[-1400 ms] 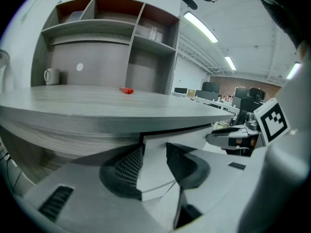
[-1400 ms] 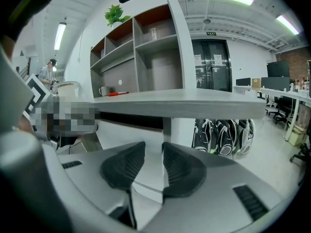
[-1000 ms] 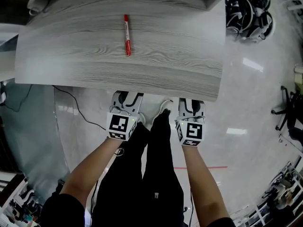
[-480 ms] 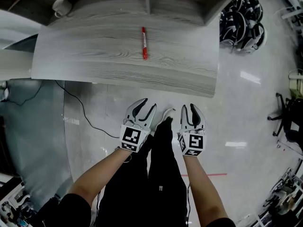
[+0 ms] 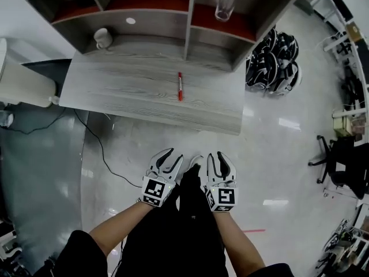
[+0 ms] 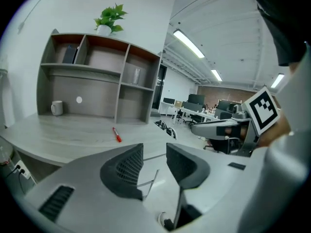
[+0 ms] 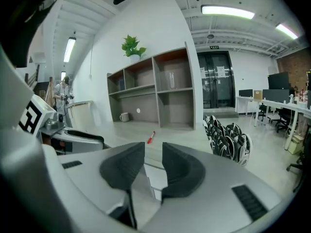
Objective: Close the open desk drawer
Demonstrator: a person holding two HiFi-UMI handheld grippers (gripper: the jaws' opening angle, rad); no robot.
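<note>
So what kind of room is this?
Most likely an open-plan office: a grey desk with a shelf unit, a swivel chair, and long ceiling lights.

Red pen [image 5: 180,86], white mug [image 5: 101,37], perhaps helmets [image 5: 271,62] nearby

Your head camera is looking steeply down from high above the desk [image 5: 127,91], taking in its whole top. The cameras on your left gripper [image 5: 172,157] and right gripper [image 5: 217,157] are facing its front edge from lower down. All three are sharing the red marker [image 5: 180,86] and shelf unit [image 5: 188,22].
</note>
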